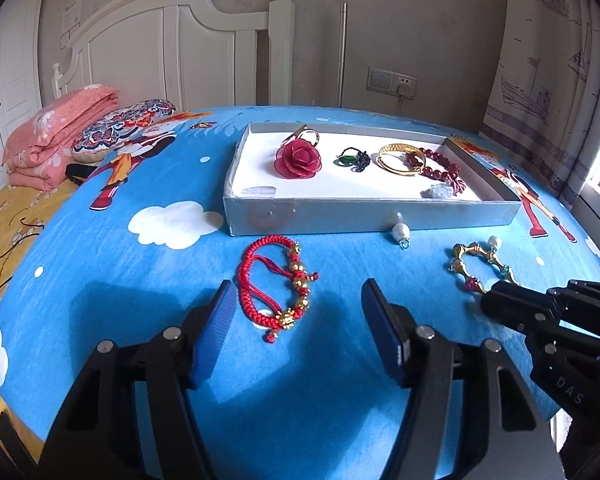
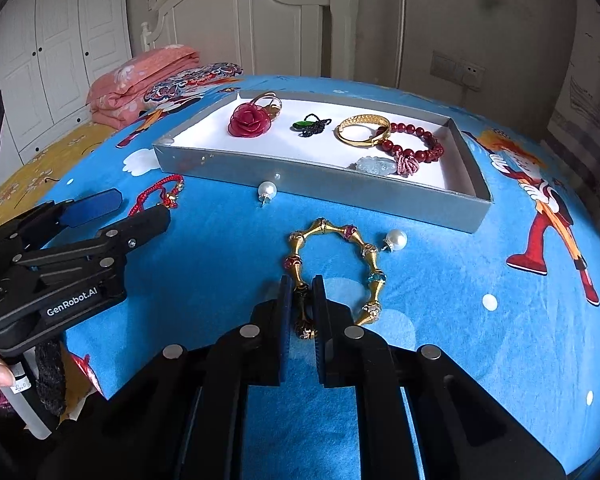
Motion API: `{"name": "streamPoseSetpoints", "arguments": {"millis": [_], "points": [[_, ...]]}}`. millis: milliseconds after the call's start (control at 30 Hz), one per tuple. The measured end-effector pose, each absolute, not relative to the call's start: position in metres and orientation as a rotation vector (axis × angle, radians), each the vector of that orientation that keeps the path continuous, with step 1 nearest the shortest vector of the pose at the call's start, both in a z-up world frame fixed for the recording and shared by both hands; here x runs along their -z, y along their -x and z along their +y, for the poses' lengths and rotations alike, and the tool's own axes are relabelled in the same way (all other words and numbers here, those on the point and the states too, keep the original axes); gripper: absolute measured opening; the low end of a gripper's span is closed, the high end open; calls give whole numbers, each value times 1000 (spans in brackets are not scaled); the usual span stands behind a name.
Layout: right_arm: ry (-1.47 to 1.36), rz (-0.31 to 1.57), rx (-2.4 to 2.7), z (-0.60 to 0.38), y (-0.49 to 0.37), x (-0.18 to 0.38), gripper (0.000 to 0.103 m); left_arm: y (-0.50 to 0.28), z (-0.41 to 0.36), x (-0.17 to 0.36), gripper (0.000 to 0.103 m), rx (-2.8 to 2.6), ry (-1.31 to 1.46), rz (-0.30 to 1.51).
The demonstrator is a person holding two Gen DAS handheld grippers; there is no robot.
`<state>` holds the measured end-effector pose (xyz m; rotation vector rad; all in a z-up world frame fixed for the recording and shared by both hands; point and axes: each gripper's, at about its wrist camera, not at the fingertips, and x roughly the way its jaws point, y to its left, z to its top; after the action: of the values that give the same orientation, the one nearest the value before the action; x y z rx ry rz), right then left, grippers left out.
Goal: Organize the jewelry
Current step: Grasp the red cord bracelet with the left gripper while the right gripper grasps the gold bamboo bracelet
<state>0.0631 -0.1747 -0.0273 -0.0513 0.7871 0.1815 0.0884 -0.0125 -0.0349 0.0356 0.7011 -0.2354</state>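
Gold bracelet (image 2: 340,264) pinched in right jaws; left jaws apart.

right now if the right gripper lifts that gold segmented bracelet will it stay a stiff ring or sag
The gold segmented bracelet will probably sag: its separate links already lie in an uneven loop. Pinched at one link by the right gripper, it would likely dangle and swing. Smooth metal might slip.

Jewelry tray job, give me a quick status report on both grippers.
Right gripper shut on gold bracelet. Left gripper open around red cord bracelet, not gripping. Tray part filled; two pearl earrings loose in front.
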Motion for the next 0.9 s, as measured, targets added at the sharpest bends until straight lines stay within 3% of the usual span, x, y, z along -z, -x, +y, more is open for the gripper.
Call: {"name": "streamPoseSetpoints", "arguments": {"millis": [133, 167, 200, 267, 900], "points": [[32, 783, -191, -177, -62, 27, 10, -92, -18, 39, 51, 187, -70, 714], [25, 782, -195, -178, -62, 27, 10, -91, -18, 39, 30, 174, -81, 703], [18, 781, -197, -178, -62, 28, 10, -90, -17, 40, 18, 181, -87, 695], [8, 779, -201, -180, -62, 28, 10, -90, -12, 40, 13, 199, -77, 691], [79, 729, -224, -176, -55, 31, 12, -79, -12, 43, 13, 216, -97, 657]]}}
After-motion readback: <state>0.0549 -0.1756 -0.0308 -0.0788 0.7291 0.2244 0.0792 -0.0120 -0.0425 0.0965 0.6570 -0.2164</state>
